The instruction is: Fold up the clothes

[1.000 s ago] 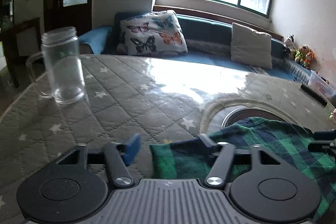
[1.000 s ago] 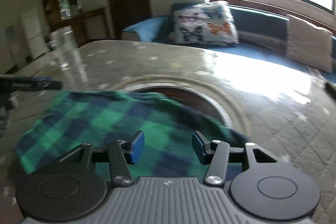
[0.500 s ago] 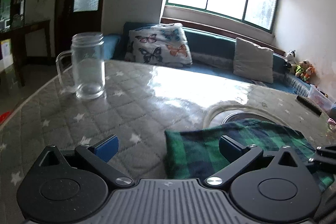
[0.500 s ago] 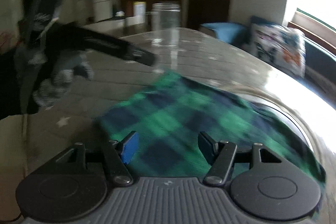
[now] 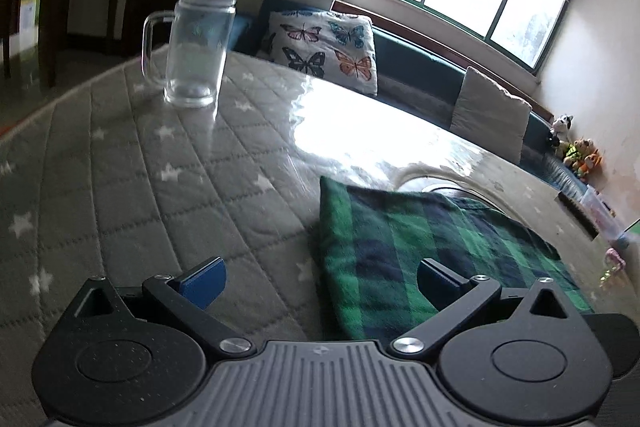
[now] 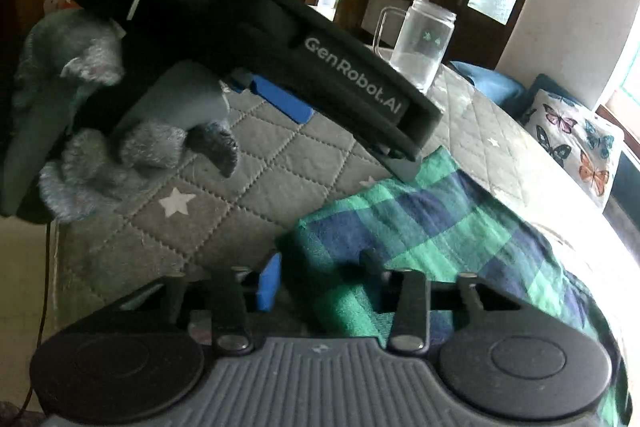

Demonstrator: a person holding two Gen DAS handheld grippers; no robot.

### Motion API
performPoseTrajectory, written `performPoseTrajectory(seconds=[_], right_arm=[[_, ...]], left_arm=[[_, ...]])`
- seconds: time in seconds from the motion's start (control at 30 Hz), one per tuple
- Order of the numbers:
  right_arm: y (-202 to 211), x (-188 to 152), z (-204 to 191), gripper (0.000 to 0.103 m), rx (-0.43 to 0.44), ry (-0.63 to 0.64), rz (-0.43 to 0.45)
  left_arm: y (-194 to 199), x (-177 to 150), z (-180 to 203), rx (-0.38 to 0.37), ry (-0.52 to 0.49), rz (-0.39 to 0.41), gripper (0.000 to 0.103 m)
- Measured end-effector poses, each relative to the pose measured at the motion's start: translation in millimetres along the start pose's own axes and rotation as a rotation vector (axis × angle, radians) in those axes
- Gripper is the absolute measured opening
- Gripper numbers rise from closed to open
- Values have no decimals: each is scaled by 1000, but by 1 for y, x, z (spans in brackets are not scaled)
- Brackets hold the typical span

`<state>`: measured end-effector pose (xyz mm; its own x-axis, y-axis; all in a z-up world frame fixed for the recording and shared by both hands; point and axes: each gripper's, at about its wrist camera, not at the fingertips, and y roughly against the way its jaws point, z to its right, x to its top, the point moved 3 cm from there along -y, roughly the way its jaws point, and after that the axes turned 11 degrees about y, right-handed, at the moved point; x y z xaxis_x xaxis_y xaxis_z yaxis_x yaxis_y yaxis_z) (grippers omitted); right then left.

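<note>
A green and navy plaid cloth (image 5: 420, 235) lies folded flat on the table. My left gripper (image 5: 320, 283) stands wide open, low over the cloth's left edge: one finger is above the plaid, the other above bare quilt. In the right wrist view a grey-gloved hand (image 6: 80, 147) holds the left gripper (image 6: 354, 141) over the cloth's far corner. My right gripper (image 6: 320, 275) straddles the near corner of the cloth (image 6: 440, 227). Its jaws are closing with that corner between them, and the blue pad (image 6: 268, 283) is still a little off the fabric.
A grey quilted table cover with white stars (image 5: 120, 187) lies under a glossy sheet. A clear glass mug (image 5: 196, 47) stands at the far left, also the mug (image 6: 420, 43). Part of a round ring (image 5: 424, 179) shows past the cloth. A sofa with a butterfly cushion (image 5: 324, 47) lies beyond.
The left jaws spread wide and the gripper slid left off the cloth's corner. The right gripper swung round and rolled to face the left one, and its jaws narrowed around the cloth's corner.
</note>
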<state>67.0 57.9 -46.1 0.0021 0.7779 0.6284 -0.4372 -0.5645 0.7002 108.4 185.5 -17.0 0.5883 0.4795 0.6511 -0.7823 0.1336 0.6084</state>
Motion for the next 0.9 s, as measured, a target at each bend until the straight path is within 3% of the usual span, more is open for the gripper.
performPoseTrajectory(seconds=[0.1, 0.3, 0.5, 0.67, 0.77, 0.9], right_arm=[[6, -2, 5, 10, 0, -38, 17], [35, -2, 28, 3, 9, -161, 101], [69, -12, 44, 3, 29, -238, 167], [89, -19, 38, 2, 55, -235, 193], [91, -23, 31, 3, 67, -209, 188], [99, -33, 35, 15, 88, -222, 186]], left_arm=[[-4, -4, 0, -13, 37, -23, 103], [-11, -5, 3, -93, 149, -82, 99], [-26, -8, -1, -186, 314, -182, 74], [-37, -17, -3, -234, 388, -241, 30], [-38, -21, -4, -231, 397, -235, 15], [-37, -21, -4, -232, 398, -224, 11]])
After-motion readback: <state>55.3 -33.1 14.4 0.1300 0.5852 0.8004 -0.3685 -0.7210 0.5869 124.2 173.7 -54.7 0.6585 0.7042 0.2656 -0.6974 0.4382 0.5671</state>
